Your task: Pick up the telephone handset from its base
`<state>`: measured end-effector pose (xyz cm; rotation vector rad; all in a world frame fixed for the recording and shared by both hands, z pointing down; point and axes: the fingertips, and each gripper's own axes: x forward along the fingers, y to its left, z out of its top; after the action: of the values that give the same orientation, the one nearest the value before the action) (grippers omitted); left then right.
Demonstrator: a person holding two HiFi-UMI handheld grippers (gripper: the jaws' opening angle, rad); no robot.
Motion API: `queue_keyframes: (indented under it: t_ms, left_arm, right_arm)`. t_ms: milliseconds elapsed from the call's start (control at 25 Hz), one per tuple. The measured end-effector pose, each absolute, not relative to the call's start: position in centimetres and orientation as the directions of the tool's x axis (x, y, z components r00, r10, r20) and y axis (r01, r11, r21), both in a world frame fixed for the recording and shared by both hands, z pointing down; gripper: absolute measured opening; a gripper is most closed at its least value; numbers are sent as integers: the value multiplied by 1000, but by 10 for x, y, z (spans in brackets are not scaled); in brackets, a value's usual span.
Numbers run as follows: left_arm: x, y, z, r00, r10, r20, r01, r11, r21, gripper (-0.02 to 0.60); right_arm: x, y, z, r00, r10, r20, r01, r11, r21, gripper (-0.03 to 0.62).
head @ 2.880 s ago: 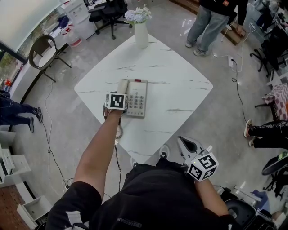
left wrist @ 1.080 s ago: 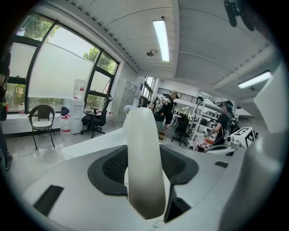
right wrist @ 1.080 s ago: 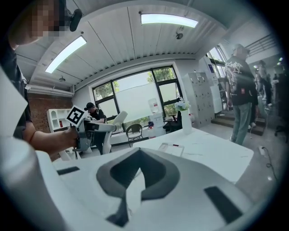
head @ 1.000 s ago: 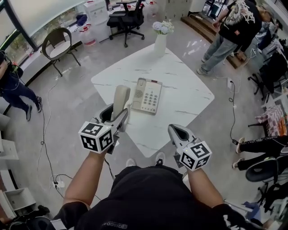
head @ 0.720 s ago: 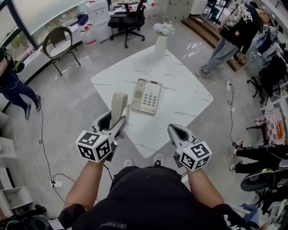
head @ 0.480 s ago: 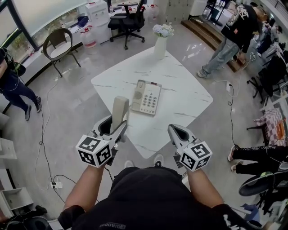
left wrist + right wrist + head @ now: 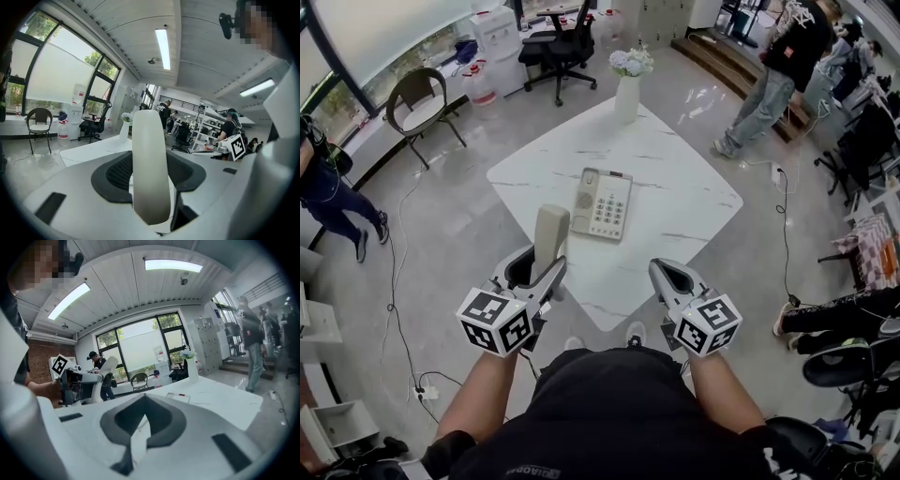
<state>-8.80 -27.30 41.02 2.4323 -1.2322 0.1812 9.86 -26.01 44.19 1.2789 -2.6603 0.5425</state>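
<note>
Left gripper (image 7: 539, 268) clamps the handset (image 7: 550, 228) — its lower end hidden.

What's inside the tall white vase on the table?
Pale flowers stick out of the top of the vase. The vase's white wall hides the stems, so I cannot tell whether there is water inside.

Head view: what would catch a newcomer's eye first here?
The cream handset stands upright in the left gripper, held clear of the keypad base on the white marble table. The right gripper hangs shut and empty by the table's near corner. A vase of flowers stands at the far corner.
</note>
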Motion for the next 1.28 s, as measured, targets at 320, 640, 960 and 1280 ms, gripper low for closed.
queue_keyframes:
  t_ms: [320,640,960,1280]
  left_arm:
    - [-87,-278,408,601,-745,288,-796,-529,293,219]
    - [-88,-279,408,598,-748,289,-799,-527,290,219]
    - [-86,-278,407,596,-749,289,-801,-528,282,219]
    - [-85,-275,409,594,-748,295,-802,-528,279,219]
  right_arm:
    - [101,-261,444,-619,-736,274,-784,564,-258,0]
    - [99,-265,443,-621,-736,271,-783,565,-260,-1]
    - [100,-265,444,-625,-732,270,-780,570,-259,0]
    - [101,-261,446,-626,-732,271,-779,568,-265,-1]
